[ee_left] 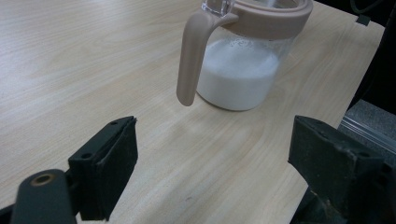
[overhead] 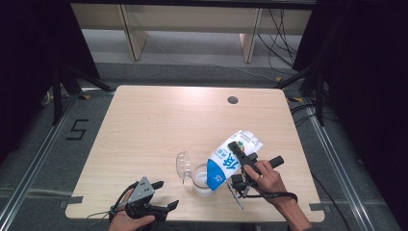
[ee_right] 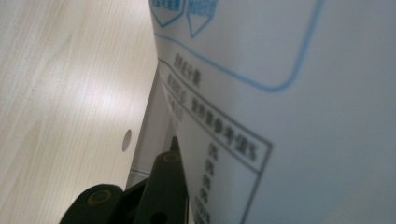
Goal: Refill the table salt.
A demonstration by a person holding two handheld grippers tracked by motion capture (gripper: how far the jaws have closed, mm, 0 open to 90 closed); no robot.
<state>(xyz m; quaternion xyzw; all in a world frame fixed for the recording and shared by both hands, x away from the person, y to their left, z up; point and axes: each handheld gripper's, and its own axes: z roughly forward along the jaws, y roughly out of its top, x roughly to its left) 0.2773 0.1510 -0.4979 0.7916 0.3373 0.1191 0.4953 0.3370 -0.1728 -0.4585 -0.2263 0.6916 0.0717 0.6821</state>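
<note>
A white and blue milk carton [overhead: 230,159] hangs tilted over the table, its lower end dipped toward a clear jug [overhead: 201,182]. My right gripper [overhead: 243,161] is shut on the carton's side. In the right gripper view the carton [ee_right: 289,93] is pressed against one black finger [ee_right: 168,182]; the other finger is hidden behind it. The jug [ee_left: 243,70] has a beige rim and handle [ee_left: 191,60] and holds milk in its lower part. Its clear lid [overhead: 183,165] is flipped open to the left. My left gripper [overhead: 166,194] rests open near the front edge, left of the jug, its jaws [ee_left: 215,135] wide apart around nothing.
The light wooden table [overhead: 159,120] has a round cable hole [overhead: 233,100] at the back right. Dark floor and metal rails surround it, with wooden furniture legs beyond the far edge. The table's right edge lies close behind the jug in the left gripper view.
</note>
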